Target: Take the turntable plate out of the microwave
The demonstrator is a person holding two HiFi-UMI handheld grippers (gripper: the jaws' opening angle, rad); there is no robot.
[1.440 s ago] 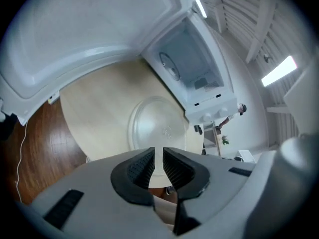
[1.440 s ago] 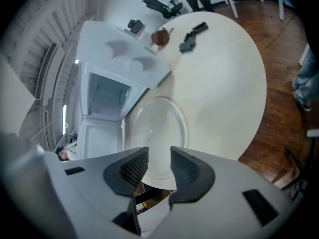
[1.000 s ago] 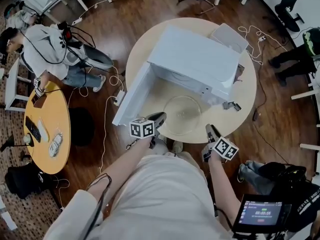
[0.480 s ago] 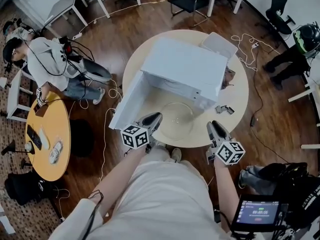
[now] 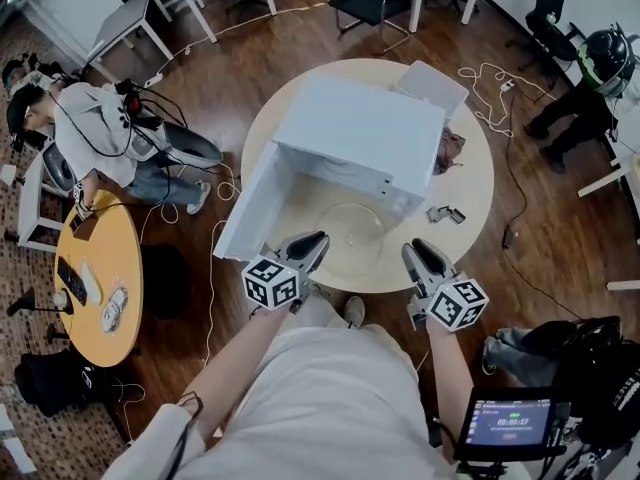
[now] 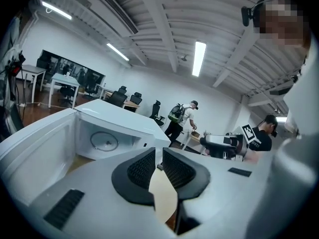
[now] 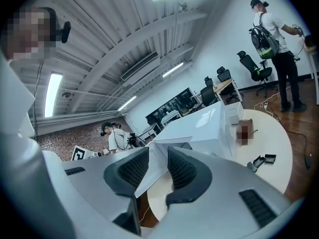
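Here glass turntable plate (image 5: 350,226) lies on round table (image 5: 472,193), just outside open microwave (image 5: 360,133); door (image 5: 245,213) stands left of it. Left gripper (image 5: 310,240) nearly clenched, empty. Right gripper (image 5: 415,250) parted, empty. Small black clips (image 5: 445,214) lie right of plate.

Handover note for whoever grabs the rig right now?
Left gripper: jaws nearly together, empty, at the table's near edge.
Right gripper: jaws apart, empty, also at the near edge.
Glass turntable plate: on the table, in front of the open microwave; door swung left.
Done: plate is out.
Left: nothing for the task; perhaps close the door.
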